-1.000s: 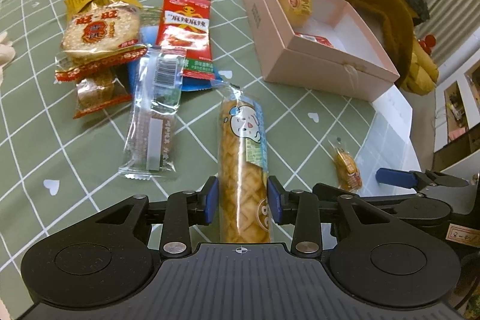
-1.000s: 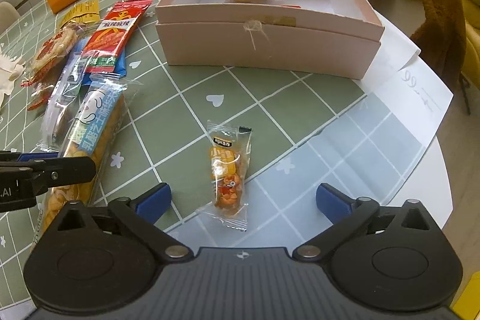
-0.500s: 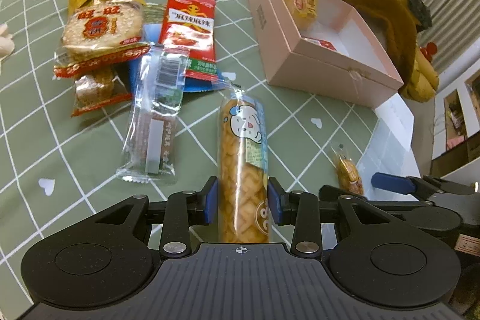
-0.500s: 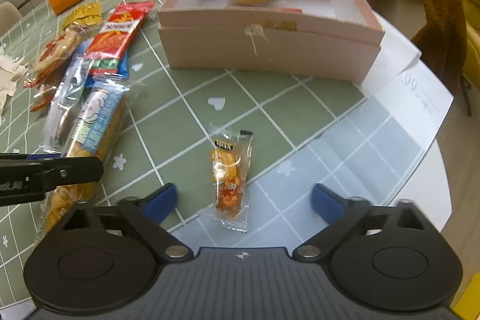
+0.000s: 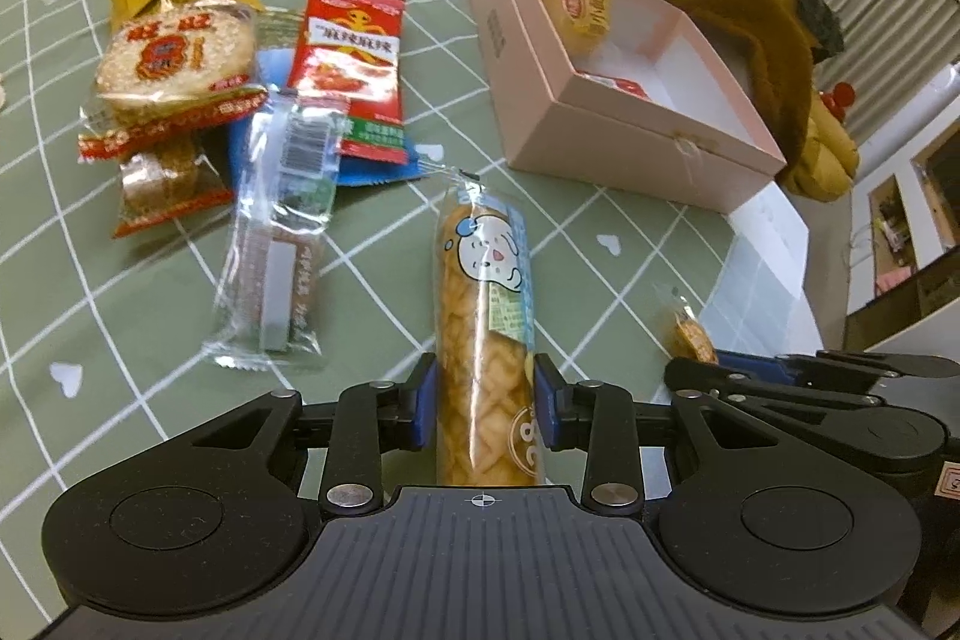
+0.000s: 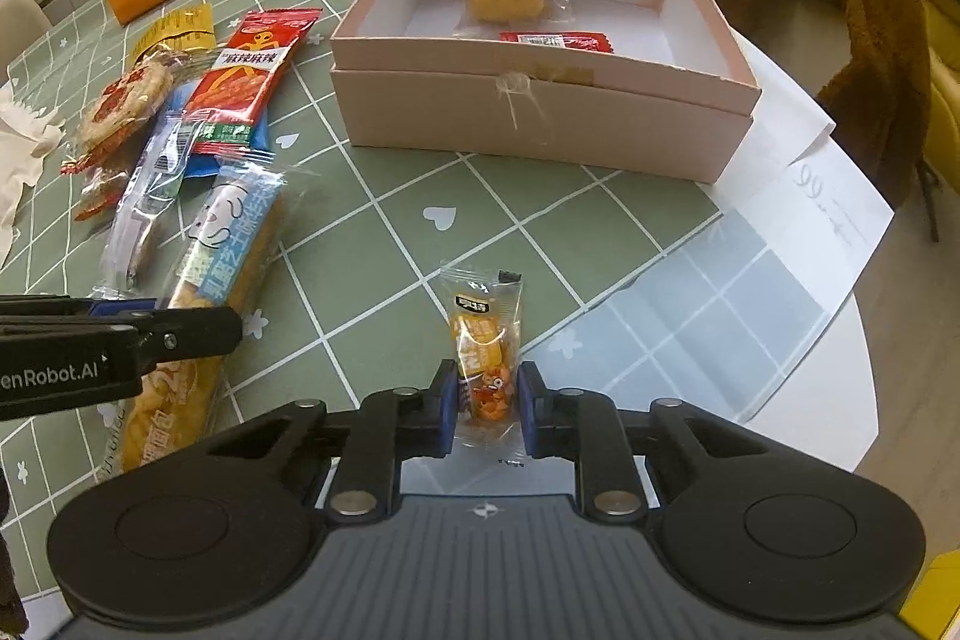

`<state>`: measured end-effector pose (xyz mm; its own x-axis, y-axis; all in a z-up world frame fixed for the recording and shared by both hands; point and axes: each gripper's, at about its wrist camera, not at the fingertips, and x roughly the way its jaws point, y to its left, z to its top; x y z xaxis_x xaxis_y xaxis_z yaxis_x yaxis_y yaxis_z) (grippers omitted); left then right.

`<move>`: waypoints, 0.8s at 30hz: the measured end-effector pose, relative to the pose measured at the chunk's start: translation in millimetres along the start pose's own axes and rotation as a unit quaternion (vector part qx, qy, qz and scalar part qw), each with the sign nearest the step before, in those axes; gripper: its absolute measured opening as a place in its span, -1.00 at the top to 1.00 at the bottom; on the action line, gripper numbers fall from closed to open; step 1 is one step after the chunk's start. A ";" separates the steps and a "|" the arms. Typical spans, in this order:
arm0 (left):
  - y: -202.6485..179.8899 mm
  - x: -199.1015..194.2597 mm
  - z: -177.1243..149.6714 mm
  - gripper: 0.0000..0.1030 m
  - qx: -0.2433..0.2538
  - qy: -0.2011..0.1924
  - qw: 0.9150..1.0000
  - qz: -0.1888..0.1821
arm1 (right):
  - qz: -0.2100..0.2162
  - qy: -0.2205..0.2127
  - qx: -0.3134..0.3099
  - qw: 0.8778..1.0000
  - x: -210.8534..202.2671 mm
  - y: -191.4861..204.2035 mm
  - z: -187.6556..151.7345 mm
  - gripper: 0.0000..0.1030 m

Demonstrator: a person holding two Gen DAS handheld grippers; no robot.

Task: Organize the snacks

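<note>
Two snacks lie in the box (image 6: 540,124); our left claw (image 5: 485,403) is closing on the bread stick (image 5: 483,316), our right claw (image 6: 487,409) clamps a small packet (image 6: 483,340); several wait.

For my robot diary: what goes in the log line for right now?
left gripper: closing on long bread stick pack | right gripper: shut on small orange snack | pink box: two snacks inside

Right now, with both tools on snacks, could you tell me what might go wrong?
1. The right tool pinches only the lower end of the small orange packet; it may swing or slip.
2. The left tool, closing on the long bread stick near one end, could crush it or let it droop.
</note>
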<state>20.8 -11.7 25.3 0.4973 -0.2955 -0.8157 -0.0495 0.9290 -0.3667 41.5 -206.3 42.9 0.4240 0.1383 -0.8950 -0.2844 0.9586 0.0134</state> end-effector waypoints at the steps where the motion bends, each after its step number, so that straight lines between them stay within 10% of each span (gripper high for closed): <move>1: 0.1 -0.4 -0.7 0.28 -0.004 0.002 1.000 -0.003 | 0.000 -0.001 -0.001 1.000 -1.2 0.4 -0.4 0.61; 24: -45.5 -32.3 -1.8 0.30 0.040 -0.017 0.997 -0.063 | -0.012 -0.053 0.047 0.997 -55.8 -31.5 -1.2 0.61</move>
<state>5.5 -44.8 67.6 0.5252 -0.4043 -0.7488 0.0833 0.9002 -0.4275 25.7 -244.4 91.9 0.5206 0.1351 -0.8430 -0.1927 0.9805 0.0382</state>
